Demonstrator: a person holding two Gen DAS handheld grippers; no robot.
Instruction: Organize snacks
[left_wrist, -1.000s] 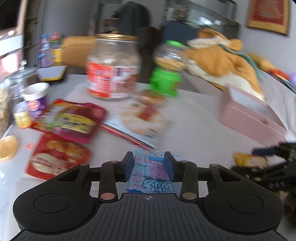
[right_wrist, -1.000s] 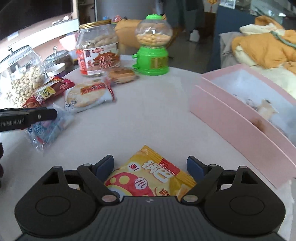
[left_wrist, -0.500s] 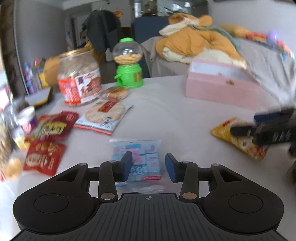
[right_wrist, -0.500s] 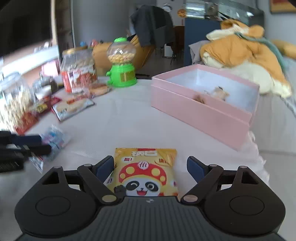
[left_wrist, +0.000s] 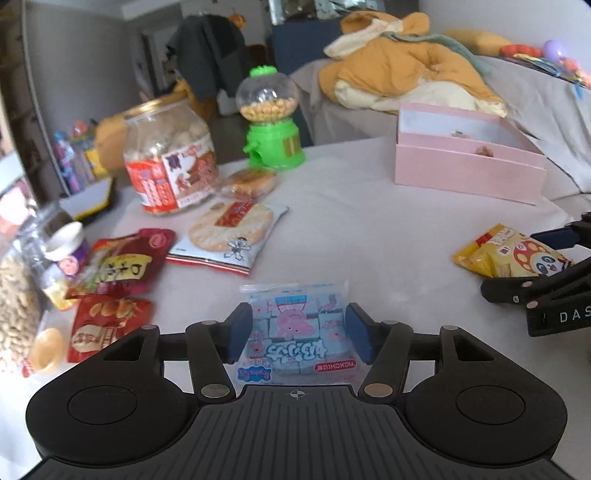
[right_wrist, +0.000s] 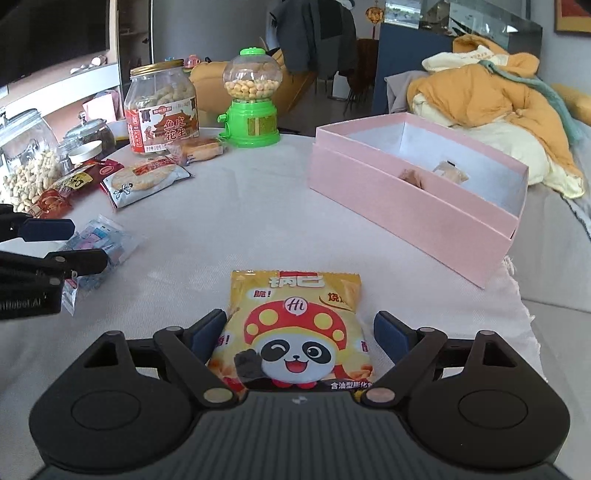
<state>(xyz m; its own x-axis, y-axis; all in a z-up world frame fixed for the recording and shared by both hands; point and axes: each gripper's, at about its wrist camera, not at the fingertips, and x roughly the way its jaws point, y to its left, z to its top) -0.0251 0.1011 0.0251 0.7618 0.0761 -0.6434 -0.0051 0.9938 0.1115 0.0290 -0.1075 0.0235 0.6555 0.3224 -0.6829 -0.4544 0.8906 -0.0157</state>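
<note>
The left hand-held gripper (left_wrist: 298, 332) has its jaws opening, its blue pads standing just off either edge of the pale blue candy packet (left_wrist: 300, 332) that lies flat on the white cloth-covered surface (left_wrist: 369, 236). The right hand-held gripper (right_wrist: 301, 338) is spread wide around the yellow panda snack bag (right_wrist: 295, 328), which also lies flat on the surface; its left pad sits right at the bag's edge while the right pad stands clear (whether the left one touches cannot be told). Beyond the blue packet, to the left, lie two red snack pouches (left_wrist: 110, 291) and a rice cracker packet (left_wrist: 231, 232). Farther back stand a gold-lidded peanut jar (left_wrist: 170, 158) and a green gumball-style dispenser (left_wrist: 271, 122), with a small wrapped cake (left_wrist: 251, 182) between them. The open pink box (right_wrist: 417, 192) sits toward the right edge, with a couple of small items inside.
</note>
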